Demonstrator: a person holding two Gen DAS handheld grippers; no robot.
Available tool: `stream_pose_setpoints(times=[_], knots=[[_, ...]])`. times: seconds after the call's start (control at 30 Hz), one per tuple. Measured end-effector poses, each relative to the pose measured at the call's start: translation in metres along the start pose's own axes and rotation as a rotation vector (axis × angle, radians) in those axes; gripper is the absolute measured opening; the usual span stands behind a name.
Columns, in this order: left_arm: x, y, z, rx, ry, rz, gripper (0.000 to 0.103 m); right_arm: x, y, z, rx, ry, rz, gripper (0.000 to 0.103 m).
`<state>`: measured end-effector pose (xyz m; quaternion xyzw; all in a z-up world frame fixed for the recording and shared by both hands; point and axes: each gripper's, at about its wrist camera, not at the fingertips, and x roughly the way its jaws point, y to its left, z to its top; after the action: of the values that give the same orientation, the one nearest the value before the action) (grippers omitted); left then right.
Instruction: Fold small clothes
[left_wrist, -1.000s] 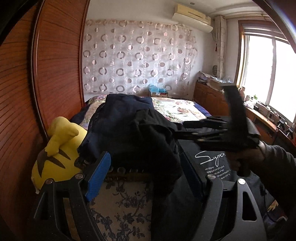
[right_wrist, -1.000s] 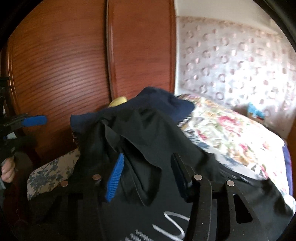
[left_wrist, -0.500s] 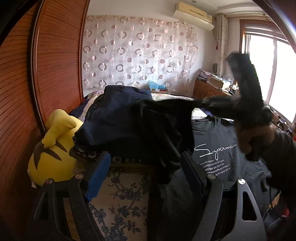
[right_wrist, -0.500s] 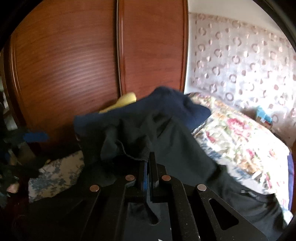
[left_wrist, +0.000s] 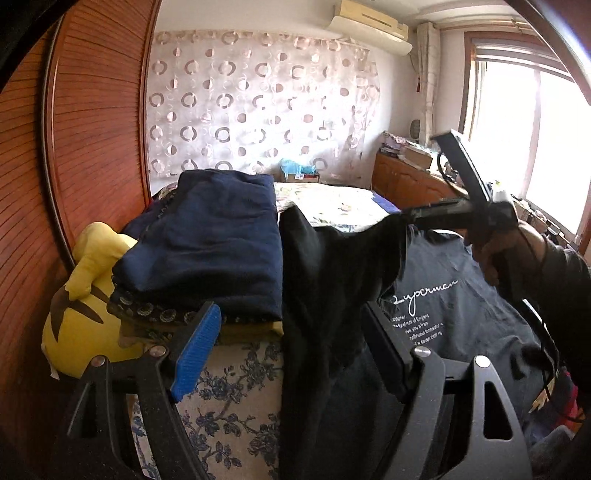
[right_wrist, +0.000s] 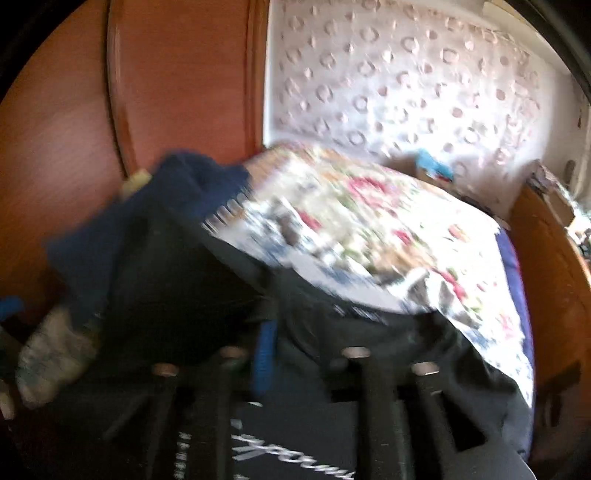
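We are early in the fold, by our reading; the black T-shirt (left_wrist: 461, 306) lies spread on the bed (left_wrist: 332, 201) with its printed chest upward, and one loose part of it, a sleeve or a side flap as far as we can tell, is lifted toward the middle and not yet laid flat; the remaining folds and the final stacking look undone; beside it a navy garment (left_wrist: 214, 240) already sits folded on top of a small pile, just in front of a yellow plush toy (left_wrist: 81, 314), so we judge at least one piece finished

Our left gripper (left_wrist: 291, 354) hangs with its fingers wide apart; dark cloth drapes between them, yet neither pad presses on it, so it holds nothing; our right gripper (left_wrist: 406, 216) is seen side-on at the raised edge of the black cloth, its fingers have just been opening again after a full close, and in its own blurred view they stand partly apart with cloth below them; whether the cloth is pinched at this moment we cannot tell

The white script on the shirt reads "Superman" as best we can make out; beneath it run several lines of small white text, too fine to read; the air conditioner (left_wrist: 369, 20) on the wall shows no legible brand
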<state>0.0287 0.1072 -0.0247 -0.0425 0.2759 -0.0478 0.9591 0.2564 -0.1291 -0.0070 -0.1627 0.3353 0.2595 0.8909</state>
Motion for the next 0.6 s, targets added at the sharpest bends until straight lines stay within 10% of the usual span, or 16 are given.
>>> stream_pose_setpoints(times=[0.37, 0.6], knots=[[0.007, -0.01, -0.01, 0.002, 0.039, -0.012, 0.078, -0.002, 0.002, -0.036, 0.013, 0.025, -0.079, 0.057], [0.014, -0.014, -0.017, 0.013, 0.07, -0.004, 0.078, -0.026, 0.027, -0.057, 0.004, -0.01, 0.15, 0.057]])
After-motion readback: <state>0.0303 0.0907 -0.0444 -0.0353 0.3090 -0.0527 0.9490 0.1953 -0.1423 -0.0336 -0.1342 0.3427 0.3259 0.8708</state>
